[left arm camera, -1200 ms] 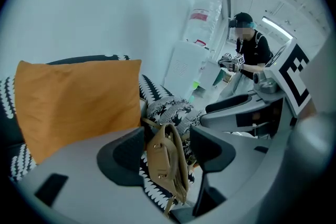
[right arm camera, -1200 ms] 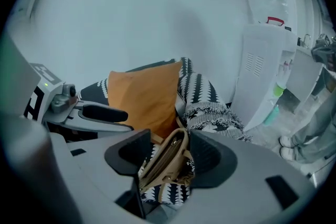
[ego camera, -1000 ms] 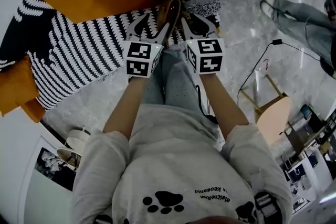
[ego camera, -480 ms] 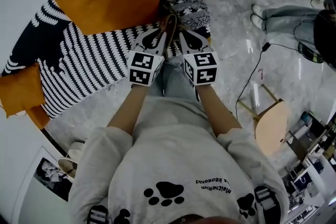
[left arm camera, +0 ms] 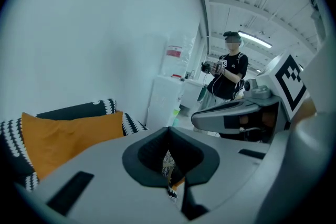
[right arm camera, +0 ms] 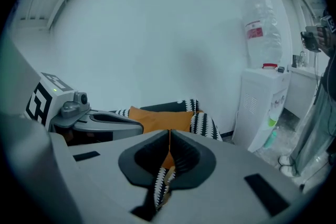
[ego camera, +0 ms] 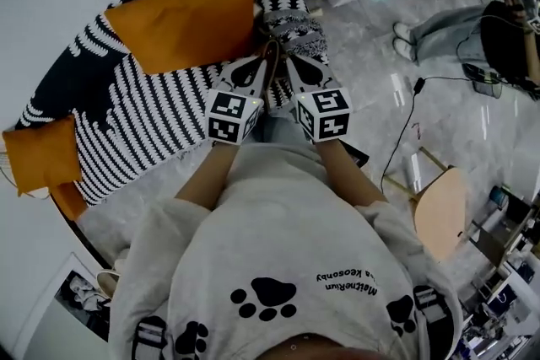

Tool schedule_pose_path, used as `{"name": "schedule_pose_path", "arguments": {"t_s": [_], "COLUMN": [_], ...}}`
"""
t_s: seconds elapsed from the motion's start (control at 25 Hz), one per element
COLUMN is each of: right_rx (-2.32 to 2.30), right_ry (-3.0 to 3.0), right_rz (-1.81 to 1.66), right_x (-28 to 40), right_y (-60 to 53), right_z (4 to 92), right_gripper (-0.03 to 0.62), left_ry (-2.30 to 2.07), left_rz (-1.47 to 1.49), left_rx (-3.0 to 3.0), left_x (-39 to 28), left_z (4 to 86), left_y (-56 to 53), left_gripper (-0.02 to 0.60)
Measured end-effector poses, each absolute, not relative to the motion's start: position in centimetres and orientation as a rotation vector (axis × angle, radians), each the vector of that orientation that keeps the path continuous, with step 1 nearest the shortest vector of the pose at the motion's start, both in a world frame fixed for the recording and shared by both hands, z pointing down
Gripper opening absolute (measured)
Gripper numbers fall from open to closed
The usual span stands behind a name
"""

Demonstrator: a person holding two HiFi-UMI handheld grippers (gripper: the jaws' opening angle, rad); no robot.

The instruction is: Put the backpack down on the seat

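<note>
black-and-white patterned backpack [ego camera: 297, 28] hangs at the end of the striped sofa [ego camera: 126, 105], just beside the big orange cushion [ego camera: 181, 21]. can't tell if it rests on the seat. left gripper [left arm camera: 168, 135] and right gripper [right arm camera: 169, 138] are both clamped on it, patterned fabric pinched between each pair of jaws. bag contents not visible.

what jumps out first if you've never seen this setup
The black-and-white zigzag sofa with its big orange cushion, upper left in the head view. Then, at centre, the left hand-held gripper and right hand-held gripper, jaws together, tips at the brown strap of the patterned backpack.
</note>
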State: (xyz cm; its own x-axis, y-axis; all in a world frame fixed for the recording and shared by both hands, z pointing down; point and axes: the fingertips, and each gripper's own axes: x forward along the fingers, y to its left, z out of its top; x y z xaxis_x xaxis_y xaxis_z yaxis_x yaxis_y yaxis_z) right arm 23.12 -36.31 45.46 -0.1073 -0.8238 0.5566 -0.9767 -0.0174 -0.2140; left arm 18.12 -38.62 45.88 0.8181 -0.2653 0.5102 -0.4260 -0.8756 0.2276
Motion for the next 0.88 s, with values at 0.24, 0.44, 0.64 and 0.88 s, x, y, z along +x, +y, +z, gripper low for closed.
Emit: {"name": "schedule_pose_path", "arguments": {"t_s": [0.24, 0.44, 0.64, 0.88], "right_rx": [1.934, 1.939, 1.978, 1.996], "right_ry": [-2.139, -2.243, -2.320, -2.336], "right_rz": [0.765, 0.605, 0.430, 0.239], "right_x": [22.0, 21.9, 21.3, 21.3], "right_y": [-35.2, -35.5, -34.3, -32.2], "right_z": [39.2, 34.1, 29.6, 27.5], "right_gripper": [0.035, 0.035, 0.035, 0.035], "left_ry": [-0.541, -0.612, -0.701, -0.785], "left_rz": [0.546, 0.438, 0.325, 0.248], "left_rx": [2.780, 2.860, 2.903, 2.942], "left_x": [17.9, 17.6, 16.8, 16.8], "left_z": [39.0, 34.2, 30.1, 28.9], "left_y": [-36.8, -37.1, -36.4, -34.6], "left_gripper": [0.020, 0.020, 0.020, 0.020]}}
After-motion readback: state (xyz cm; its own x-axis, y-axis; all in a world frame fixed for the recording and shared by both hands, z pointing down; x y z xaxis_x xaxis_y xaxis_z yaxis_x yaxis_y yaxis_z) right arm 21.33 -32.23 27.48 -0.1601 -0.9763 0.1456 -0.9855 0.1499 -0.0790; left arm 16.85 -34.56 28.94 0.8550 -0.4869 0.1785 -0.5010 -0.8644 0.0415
